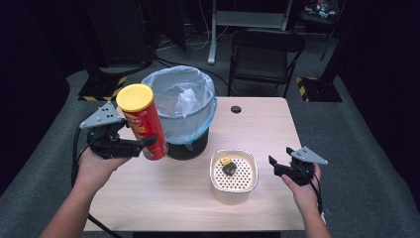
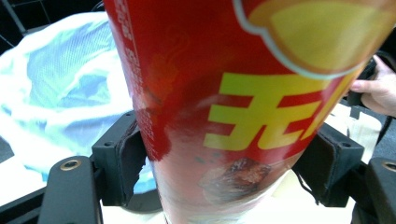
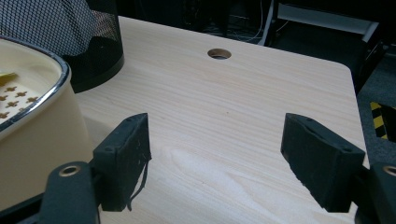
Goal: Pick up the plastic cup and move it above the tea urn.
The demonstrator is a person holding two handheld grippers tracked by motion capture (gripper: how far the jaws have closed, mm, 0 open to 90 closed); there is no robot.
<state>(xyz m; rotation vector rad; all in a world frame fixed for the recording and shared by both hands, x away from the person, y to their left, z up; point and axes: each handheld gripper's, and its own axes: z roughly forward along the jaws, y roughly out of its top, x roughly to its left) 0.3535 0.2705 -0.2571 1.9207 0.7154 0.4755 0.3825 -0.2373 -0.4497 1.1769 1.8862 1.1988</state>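
Red chip can [image 1: 144, 123], judged light, stiff-walled yet crushable and slick, is held low on its body, clamped by the left gripper [image 1: 141, 145] beside the lined bin [image 1: 183, 106], while the right gripper [image 1: 279, 167] is kept wide and empty near the colander [image 1: 250, 163].

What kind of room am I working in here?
Probably a lab or studio workspace: dark curtained walls, a folding chair, hazard-striped stand bases on grey carpet, and a plain wooden table holding a lined bin.
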